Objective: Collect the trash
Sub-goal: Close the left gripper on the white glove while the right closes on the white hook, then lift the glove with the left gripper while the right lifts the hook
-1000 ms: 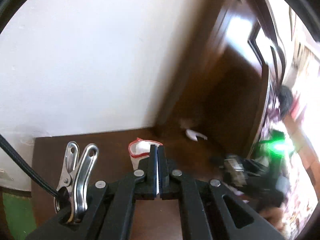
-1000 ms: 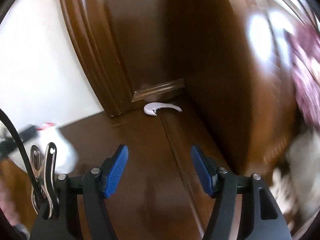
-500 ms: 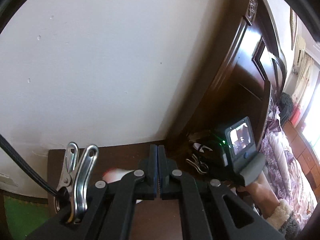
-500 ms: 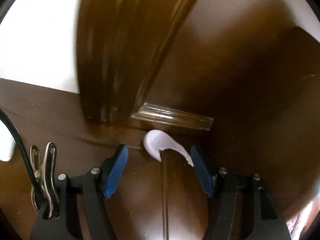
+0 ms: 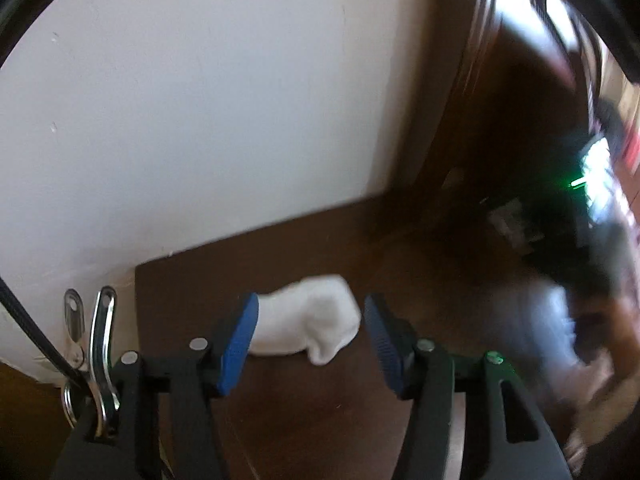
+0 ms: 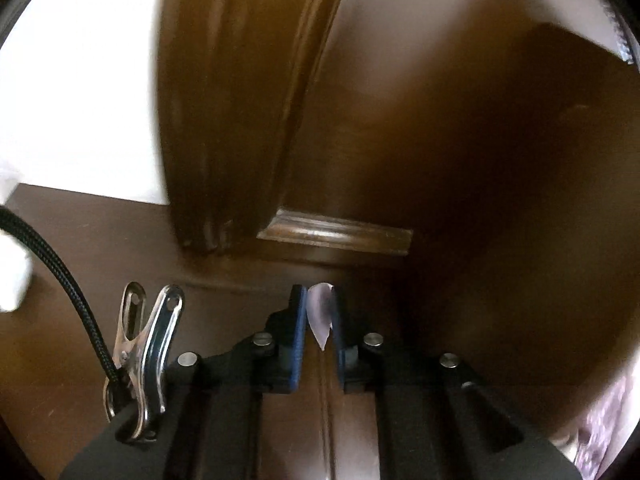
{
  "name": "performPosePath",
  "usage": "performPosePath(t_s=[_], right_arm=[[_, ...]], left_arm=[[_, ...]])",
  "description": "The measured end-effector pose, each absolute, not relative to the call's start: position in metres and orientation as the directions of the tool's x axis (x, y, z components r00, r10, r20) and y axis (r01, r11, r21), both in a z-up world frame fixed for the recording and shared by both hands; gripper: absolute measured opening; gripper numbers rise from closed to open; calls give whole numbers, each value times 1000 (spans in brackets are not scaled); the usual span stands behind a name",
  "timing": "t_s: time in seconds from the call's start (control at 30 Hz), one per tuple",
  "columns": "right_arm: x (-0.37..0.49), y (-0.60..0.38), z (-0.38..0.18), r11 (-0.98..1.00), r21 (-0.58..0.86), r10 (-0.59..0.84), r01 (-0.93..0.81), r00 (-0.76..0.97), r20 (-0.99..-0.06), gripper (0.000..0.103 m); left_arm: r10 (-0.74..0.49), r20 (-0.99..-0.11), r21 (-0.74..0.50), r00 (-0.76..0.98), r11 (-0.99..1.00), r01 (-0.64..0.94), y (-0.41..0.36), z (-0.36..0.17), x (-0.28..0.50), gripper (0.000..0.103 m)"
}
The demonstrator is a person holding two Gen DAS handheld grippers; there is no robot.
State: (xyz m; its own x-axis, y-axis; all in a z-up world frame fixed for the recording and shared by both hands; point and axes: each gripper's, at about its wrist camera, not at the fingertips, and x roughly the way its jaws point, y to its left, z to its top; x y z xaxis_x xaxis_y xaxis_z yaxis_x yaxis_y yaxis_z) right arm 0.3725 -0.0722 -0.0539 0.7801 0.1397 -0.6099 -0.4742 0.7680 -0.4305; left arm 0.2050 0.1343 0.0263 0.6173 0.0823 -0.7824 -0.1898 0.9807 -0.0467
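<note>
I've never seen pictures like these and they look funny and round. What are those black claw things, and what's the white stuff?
A person holds a grabbing tool in each hand, and a tiny camera on each tool looks along its two fingers. In the left tool's picture, the left gripper is opening its jaws, and a crumpled white lump, maybe tissue, lies on the dark wooden surface between them, not pinched. In the right tool's picture, the right gripper is closing its jaws on a small white scrap near the brown wooden frame.
</note>
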Motion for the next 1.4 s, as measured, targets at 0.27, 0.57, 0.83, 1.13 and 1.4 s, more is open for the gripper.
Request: performPosePath(t_s=[0.27,0.57,0.83,1.13,1.4], right_arm=[[294,-103,-53,759,-398,235,-515,787,-570,7],[249,-103,-25,757,-340,361,-557,791,-493,7],[267,-96,-72,787,-337,201,-517,731,-652,38],[301,-85,-81,829,-347,114,-438,740,-663,53],[298,-85,-81,831,-305,154,-464,720,-677,41]], left_arm=[[124,-820,-80,559,942,-326,144,-14,223,21],[-44,-711,-336,702,898,-283,169,17,193,9],[-73,-699,-359,711,896,-261,168,17,190,9],[-103,-699,-361,708,905,-225,165,21,195,9],[-92,-688,-343,720,915,-211,167,25,186,9]])
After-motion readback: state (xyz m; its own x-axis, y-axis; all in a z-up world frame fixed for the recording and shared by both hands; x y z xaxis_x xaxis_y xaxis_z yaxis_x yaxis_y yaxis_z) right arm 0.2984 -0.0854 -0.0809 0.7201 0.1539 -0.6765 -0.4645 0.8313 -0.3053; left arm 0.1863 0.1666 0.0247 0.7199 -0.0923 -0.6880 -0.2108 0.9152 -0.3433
